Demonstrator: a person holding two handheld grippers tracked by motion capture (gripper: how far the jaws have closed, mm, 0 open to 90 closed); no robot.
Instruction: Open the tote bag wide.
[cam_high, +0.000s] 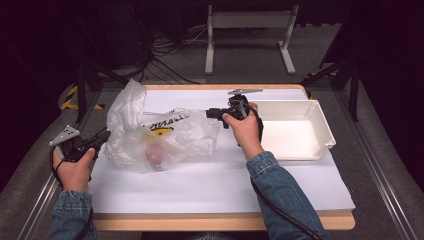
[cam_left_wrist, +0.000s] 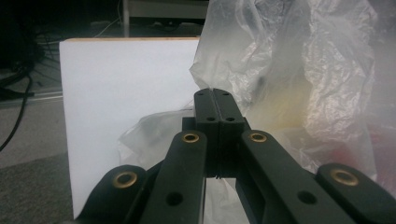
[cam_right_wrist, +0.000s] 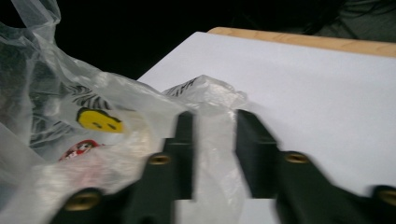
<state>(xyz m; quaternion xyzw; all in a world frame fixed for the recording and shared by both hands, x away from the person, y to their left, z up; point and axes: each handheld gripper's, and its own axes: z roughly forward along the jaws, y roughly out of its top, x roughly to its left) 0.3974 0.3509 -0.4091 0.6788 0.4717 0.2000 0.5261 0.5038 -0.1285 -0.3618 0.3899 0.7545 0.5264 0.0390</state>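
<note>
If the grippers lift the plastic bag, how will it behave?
The plastic bag looks thin and crinkled, so it would probably sag and fold. The red item inside may slide toward the lowest point. The film seems slippery, so it might slip from the right gripper.

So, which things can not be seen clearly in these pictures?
- Contents of the plastic bag: in the high view a red item shows through the cloudy film; what it is cannot be told.
- Print on the bag: creased and partly folded under, unreadable.
- Right tongs: the right gripper view is motion-blurred; bag film lies between the jaws, contact unclear.
- Left tongs: shut; whether film is pinched, the jaws hide.
</note>
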